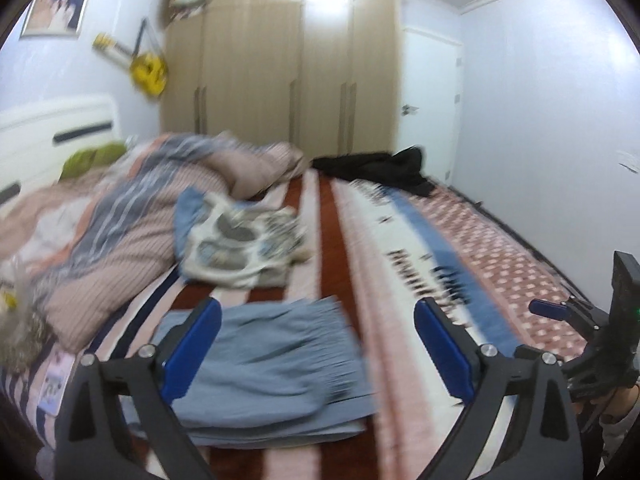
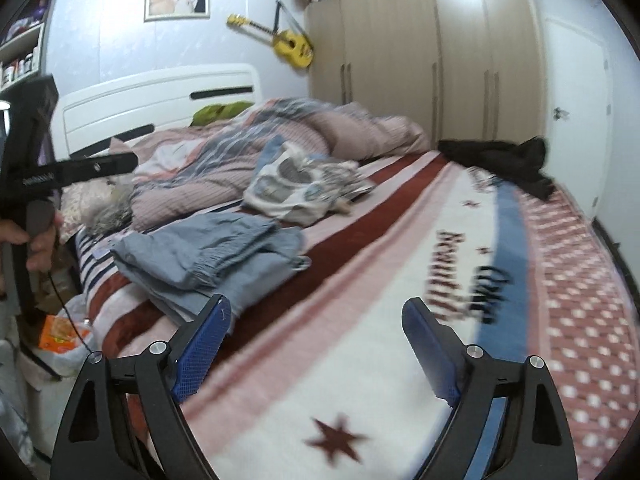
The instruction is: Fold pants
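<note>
Light blue-grey pants (image 1: 276,364) lie folded in a stack on the striped bedspread, near the bed's left side; they also show in the right wrist view (image 2: 208,256). My left gripper (image 1: 316,350) is open and empty, hovering just above the folded pants. My right gripper (image 2: 316,348) is open and empty over the bedspread, to the right of the pants. The right gripper shows at the edge of the left wrist view (image 1: 592,332), and the left gripper's body at the left of the right wrist view (image 2: 60,176).
A patterned white garment (image 1: 240,240) lies beyond the pants. A rumpled pink-and-grey duvet (image 1: 132,216) fills the bed's head end. A black garment (image 1: 380,168) lies at the far right. A wardrobe (image 1: 280,60) and door (image 1: 432,100) stand behind. A bag (image 2: 64,336) sits beside the bed.
</note>
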Demonstrator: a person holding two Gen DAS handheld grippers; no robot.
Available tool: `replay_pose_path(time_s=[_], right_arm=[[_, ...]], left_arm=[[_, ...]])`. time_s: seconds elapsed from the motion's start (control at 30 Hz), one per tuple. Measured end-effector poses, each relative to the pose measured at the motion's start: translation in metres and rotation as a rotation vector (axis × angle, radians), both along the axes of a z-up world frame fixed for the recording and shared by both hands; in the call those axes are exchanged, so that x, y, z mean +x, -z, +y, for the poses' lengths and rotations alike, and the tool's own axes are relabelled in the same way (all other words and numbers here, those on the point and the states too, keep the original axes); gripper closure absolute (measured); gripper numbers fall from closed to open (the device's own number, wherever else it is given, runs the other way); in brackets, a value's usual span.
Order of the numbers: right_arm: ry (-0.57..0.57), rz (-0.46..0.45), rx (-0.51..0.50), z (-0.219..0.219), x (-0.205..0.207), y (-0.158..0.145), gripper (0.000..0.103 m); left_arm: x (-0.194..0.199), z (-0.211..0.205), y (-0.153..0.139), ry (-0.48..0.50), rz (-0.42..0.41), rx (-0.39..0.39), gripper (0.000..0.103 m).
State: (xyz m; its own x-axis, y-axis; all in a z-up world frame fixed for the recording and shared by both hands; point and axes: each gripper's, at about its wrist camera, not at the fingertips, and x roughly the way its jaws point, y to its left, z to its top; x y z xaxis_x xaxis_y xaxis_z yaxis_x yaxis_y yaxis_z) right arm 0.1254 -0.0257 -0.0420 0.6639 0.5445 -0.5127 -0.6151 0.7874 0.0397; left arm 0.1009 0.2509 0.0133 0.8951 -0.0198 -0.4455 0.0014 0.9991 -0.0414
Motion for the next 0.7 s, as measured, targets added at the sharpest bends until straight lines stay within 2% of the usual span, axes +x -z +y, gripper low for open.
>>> replay_pose_path(time_s=[0.07,0.13,0.33,0.5,0.6,0.7], right_arm=[[0.031,-0.034,0.011,-0.027,-0.010,-0.009,0.015],[0.064,-0.064,0.033,-0.056,-0.020,-0.019,0.009],[0.168,-0.156,0.038,-0.127,-0.055,-0.038,0.007],[0.244,-0.222,0.020,-0.169,-0.083,-0.047,0.004],[0.266,-0.237,0.001,-0.183,-0.094,-0.046,0.004],[0.297,-0.244,-0.001,-0.191,-0.101,-0.043,0.001]], left_arm=[[-0.007,-0.031,-0.010,0.022,-0.047,-0.001,0.001],[-0.014,-0.066,-0.017,0.044,-0.096,-0.006,0.001],[-0.032,-0.138,-0.016,0.011,-0.195,-0.023,0.001],[-0.040,-0.175,-0.001,-0.030,-0.199,-0.039,0.001],[-0.043,-0.197,0.009,-0.030,-0.211,0.006,0.001],[-0.038,-0.215,0.018,-0.014,-0.180,0.058,0.001]])
